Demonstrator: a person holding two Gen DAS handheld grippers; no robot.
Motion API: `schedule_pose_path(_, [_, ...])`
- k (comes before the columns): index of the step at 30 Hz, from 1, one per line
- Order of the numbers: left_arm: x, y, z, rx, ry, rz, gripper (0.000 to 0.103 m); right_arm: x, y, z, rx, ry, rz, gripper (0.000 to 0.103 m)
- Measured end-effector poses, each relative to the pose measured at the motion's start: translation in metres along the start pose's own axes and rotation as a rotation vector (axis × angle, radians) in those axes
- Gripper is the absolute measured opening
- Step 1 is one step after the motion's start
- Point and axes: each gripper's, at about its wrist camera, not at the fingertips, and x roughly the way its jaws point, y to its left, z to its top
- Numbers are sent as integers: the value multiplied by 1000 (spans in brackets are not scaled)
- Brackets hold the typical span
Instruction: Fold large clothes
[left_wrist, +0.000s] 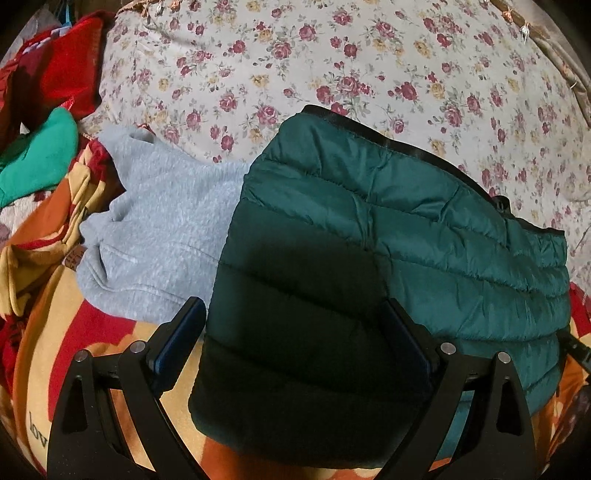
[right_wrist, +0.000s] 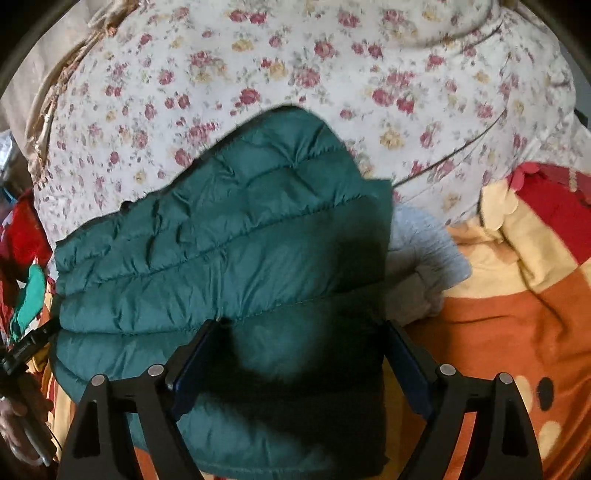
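A dark green quilted puffer jacket (left_wrist: 406, 221) lies folded into a thick pad on the bed, also seen in the right wrist view (right_wrist: 221, 240). My left gripper (left_wrist: 295, 314) hangs over the jacket's near left end, its jaws wide apart, and its left finger (left_wrist: 184, 332) stands just outside the jacket's edge. My right gripper (right_wrist: 301, 332) is over the jacket's near right end. It is open too, and both fingers straddle the padded cloth without pressing on it. Shadow darkens the jacket below each gripper.
A light grey fleece garment (left_wrist: 166, 229) lies under the jacket's end. A floral sheet (left_wrist: 332, 55) covers the bed beyond. An orange, red and cream blanket (right_wrist: 517, 314) lies near me. Red clothes (left_wrist: 66, 55) and a bright green garment (left_wrist: 40, 155) are piled at the left.
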Motion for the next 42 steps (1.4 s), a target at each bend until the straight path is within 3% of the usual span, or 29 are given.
schedule_pose_path(5, [1,1,1,-2,3,-3,95,-23,-3,1,7,-39,17,90])
schedule_pose_path(12, [7,4,3,-15,23,-17,95,-21,5,3,-13,-30,19,91])
schedule_pose_path(18, [11,6,3,-20,28,-36,95,5,7,1,-22,22,-20,91])
schedule_pose_path(21, [15,9,3,-29,33,-46,98,13,-1,0,10,30,-1,100])
schedule_pose_path(24, [20,13,6,-39,37,-63,99,16,-10,0,33,29,9,102])
schedule_pose_path(32, [39,21,12,-47,72,-137,103,26,-16,6,29,33,88,102])
schedule_pose_path(37, [49,23,15,-48,91,-182,103,44,-14,12,26,49,181,103])
schedule_pose_path(42, [64,27,19,-74,154,-261,103,61,-16,18,69,82,250,103])
